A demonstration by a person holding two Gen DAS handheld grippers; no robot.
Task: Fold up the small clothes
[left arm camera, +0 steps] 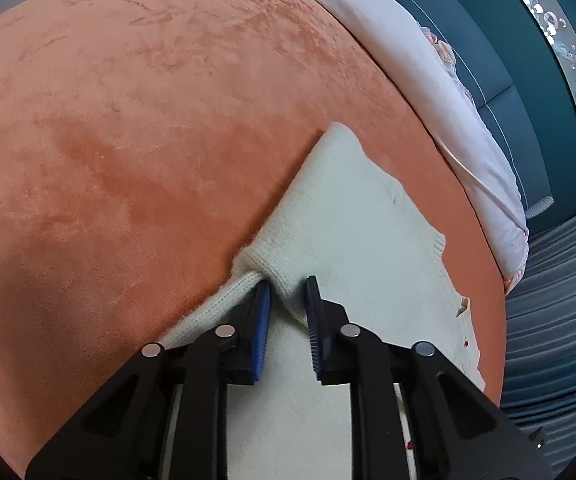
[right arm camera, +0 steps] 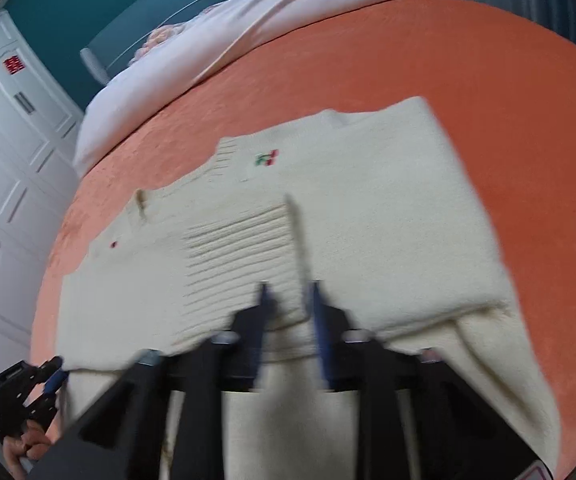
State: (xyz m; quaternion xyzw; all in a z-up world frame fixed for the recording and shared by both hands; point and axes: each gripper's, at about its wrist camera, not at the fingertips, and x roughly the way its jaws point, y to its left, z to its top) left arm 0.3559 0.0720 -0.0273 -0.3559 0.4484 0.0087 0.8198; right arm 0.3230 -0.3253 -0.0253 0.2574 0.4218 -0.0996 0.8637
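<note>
A cream knit sweater (left arm camera: pixel 352 216) lies spread on an orange bedspread (left arm camera: pixel 148 120). In the left wrist view my left gripper (left arm camera: pixel 288 284) has its jaws apart around a raised fold of the sweater's edge (left arm camera: pixel 276 270), not pinched tight. In the blurred right wrist view the sweater (right arm camera: pixel 368 200) shows a small red-green logo (right arm camera: pixel 267 158) and a ribbed cuff (right arm camera: pixel 244 248) folded onto its body. My right gripper (right arm camera: pixel 290 288) straddles the cuff's edge with its jaws a little apart. The left gripper also shows in the right wrist view (right arm camera: pixel 54 376) at the sweater's lower left corner.
A pale pink duvet (left arm camera: pixel 448 92) is bunched along the bed's far side against a teal headboard (left arm camera: pixel 500 80). White wardrobe doors (right arm camera: pixel 4 160) stand on the left in the right wrist view. A grey striped rug (left arm camera: pixel 560 320) lies beside the bed.
</note>
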